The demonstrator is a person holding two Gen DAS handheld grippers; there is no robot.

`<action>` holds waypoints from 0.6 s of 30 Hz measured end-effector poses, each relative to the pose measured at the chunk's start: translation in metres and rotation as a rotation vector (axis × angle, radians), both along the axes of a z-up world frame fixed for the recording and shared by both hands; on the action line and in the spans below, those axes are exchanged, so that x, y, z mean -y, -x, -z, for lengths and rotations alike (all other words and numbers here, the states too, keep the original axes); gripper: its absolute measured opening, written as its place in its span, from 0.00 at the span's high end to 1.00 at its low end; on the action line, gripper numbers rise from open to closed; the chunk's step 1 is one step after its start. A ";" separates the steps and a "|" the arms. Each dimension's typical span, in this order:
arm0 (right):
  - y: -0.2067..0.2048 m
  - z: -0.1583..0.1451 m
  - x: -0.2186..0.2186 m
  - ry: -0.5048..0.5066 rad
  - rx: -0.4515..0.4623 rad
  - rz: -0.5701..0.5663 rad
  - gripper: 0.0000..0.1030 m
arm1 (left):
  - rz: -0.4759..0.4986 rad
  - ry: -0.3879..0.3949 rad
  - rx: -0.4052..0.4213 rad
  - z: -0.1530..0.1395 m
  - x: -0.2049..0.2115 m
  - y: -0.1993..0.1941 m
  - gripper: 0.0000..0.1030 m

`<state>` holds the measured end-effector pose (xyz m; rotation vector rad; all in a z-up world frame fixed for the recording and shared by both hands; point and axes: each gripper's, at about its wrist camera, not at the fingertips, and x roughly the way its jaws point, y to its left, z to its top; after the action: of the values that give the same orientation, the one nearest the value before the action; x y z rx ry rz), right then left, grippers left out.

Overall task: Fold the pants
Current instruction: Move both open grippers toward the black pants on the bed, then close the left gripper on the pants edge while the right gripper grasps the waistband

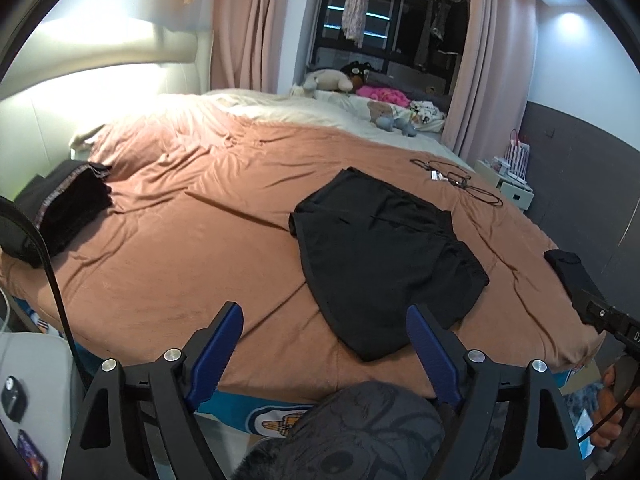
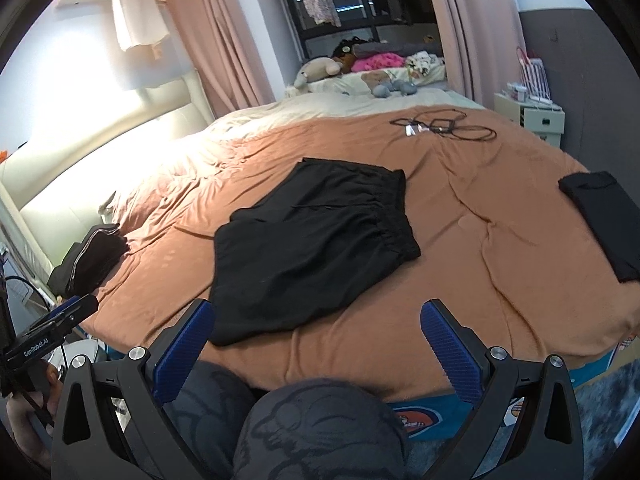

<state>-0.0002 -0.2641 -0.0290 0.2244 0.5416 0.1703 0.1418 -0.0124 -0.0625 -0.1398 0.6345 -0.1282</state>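
Black pants [image 1: 380, 256] lie spread flat on the brown bedspread [image 1: 192, 216]; they also show in the right wrist view [image 2: 312, 248], with the elastic waistband on their right side. My left gripper [image 1: 324, 316] is open and empty, held back from the bed's near edge, with the pants' near end between its fingertips in view. My right gripper [image 2: 318, 314] is open and empty, also short of the bed. The right gripper shows at the right edge of the left wrist view [image 1: 600, 312], and the left gripper at the left edge of the right wrist view [image 2: 60, 316].
A folded black garment [image 2: 604, 220] lies at the bed's right edge. A dark pile of clothes [image 1: 68, 208] lies at the left edge. Cables [image 2: 444, 126] lie farther back. Stuffed toys [image 2: 320, 70] and bedding sit by the window. A white nightstand [image 2: 532, 116] stands at right.
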 end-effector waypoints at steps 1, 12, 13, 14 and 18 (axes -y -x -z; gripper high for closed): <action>-0.005 0.001 0.003 -0.006 -0.009 0.003 0.00 | 0.003 0.007 -0.015 0.003 -0.001 -0.006 0.20; -0.059 0.013 0.033 -0.083 -0.076 0.013 0.00 | 0.037 0.147 -0.214 0.042 -0.007 -0.057 0.39; -0.061 0.015 0.035 -0.087 -0.079 0.011 0.00 | 0.039 0.160 -0.232 0.046 -0.007 -0.061 0.41; -0.065 0.016 0.037 -0.092 -0.085 0.010 0.00 | 0.042 0.172 -0.248 0.049 -0.006 -0.064 0.43; -0.083 0.024 0.047 -0.122 -0.106 -0.007 0.08 | 0.050 0.221 -0.315 0.063 -0.006 -0.078 0.48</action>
<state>0.0825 -0.3116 -0.0529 0.3513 0.6383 0.1994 0.2195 -0.0069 -0.1250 -0.3625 0.9378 -0.2269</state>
